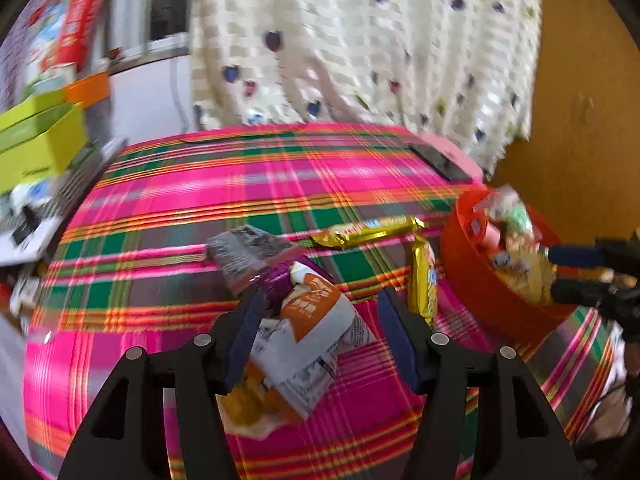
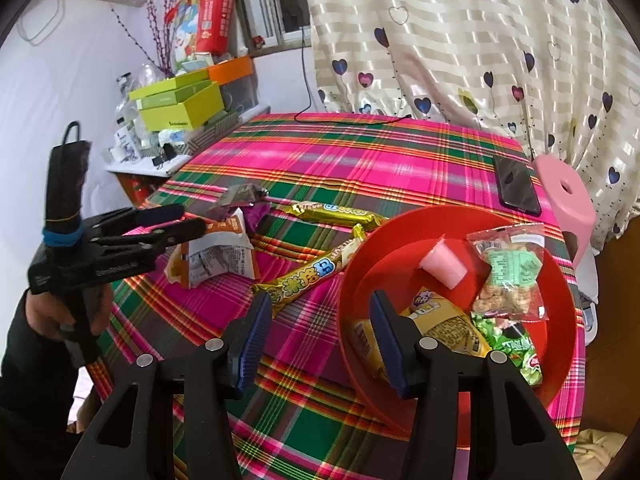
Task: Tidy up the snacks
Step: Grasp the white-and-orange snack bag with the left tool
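Left gripper (image 1: 320,312) spread around crumpled white-orange packet (image 1: 312,320), mid-cloth. Two gold bars (image 2: 308,276) right of it. Right gripper (image 2: 320,312) spread over near rim of red bowl (image 2: 560,280) holding packets, pink cup (image 2: 442,264).

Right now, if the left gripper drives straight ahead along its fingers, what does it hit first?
Most likely the orange-and-white snack packet: the left gripper is open with that packet lying between its fingers. Depth is unclear in the blurred fisheye view.
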A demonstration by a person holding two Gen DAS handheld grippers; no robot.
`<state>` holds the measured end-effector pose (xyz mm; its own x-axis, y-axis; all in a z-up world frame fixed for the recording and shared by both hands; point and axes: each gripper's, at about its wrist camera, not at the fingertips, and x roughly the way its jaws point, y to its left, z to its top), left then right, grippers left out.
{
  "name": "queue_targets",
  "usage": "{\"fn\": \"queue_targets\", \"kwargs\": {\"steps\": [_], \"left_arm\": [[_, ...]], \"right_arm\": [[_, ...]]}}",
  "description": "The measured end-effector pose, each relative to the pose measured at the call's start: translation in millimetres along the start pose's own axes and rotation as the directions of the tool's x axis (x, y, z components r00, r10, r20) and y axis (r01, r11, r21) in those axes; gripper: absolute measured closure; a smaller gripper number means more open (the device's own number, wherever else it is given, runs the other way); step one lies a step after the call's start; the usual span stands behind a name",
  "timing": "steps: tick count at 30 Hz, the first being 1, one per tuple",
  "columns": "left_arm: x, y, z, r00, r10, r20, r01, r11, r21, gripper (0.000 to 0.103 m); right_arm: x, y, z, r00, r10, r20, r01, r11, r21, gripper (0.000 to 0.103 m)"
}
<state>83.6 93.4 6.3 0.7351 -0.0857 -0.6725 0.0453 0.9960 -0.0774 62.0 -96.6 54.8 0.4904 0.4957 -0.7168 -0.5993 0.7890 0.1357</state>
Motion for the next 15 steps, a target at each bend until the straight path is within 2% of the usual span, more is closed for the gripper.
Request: {"fn": "queue_targets", "kwargs": {"steps": [3,7,12,15], "left_arm": [[14.4,-0.8,-0.4,0.999,-0.013,-0.044,0.015,0.998,0.057,0.043],[19.8,-8.4,-8.6,0.997,0.004,-0.083,0.008,0.99,0.139,0.043],[19.9,-12.7,-21.4,0.992,-0.015,-0.123,0.031,0.992,0.124,0.043],[22.9,-9.6,-24.4,0.99,-0.013,-0.139,0.022,0.998,0.066,0.043]], "right_arm": [[5.0,4.8,2.2,1.0,0.005,-0.007,-0.005,1.0,-0.007,0.053],[9.9,12.0,3.8,1.0,0.018,-0.013,-0.018,1.0,-0.019,0.053],[13.8,19.8,4.5,0.999,0.028,-0.022,-0.029,0.999,-0.034,0.053],[13.9,22.0,4.1,0.999,0.029,-0.025,-0.03,0.999,-0.041,0.053]]}}
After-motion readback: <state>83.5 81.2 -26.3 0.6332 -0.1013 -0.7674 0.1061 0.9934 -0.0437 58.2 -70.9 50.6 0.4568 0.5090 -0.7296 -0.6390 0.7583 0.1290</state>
